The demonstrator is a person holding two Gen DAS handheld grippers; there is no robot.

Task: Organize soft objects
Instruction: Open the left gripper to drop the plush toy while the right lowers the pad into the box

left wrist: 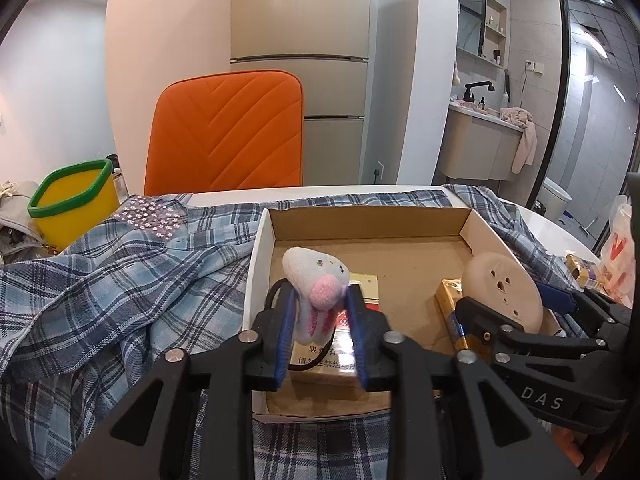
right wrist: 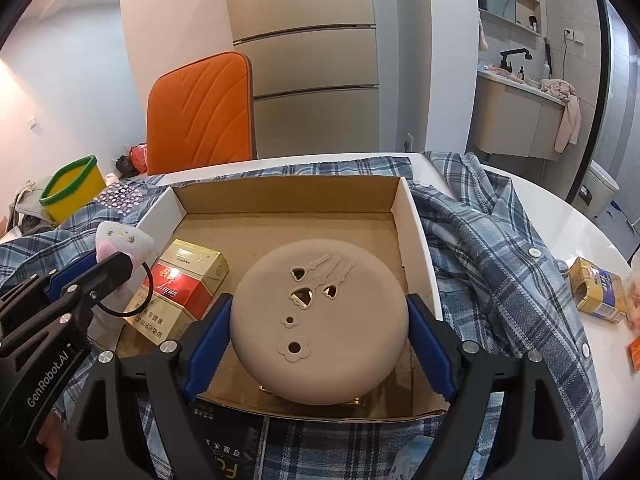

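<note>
Toy (left wrist: 314, 292), plush and light, sits squeezed in the left gripper (left wrist: 320, 312); right gripper (right wrist: 318, 320) clamps the squashy round pad (right wrist: 318, 320) at three and nine o'clock, over the box (right wrist: 416, 220).

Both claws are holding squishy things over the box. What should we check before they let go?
1. Left gripper holds the plush toy: ok.
2. Right gripper holds the round beige pad: ok.
3. Both are over the cardboard box: ok.
4. Bare floor in the box for the pad: ok, behind it.
5. Spot under the toy: not ok, red cigarette pack lies there.
6. Toy's black loop hanging free: cannot tell.
</note>
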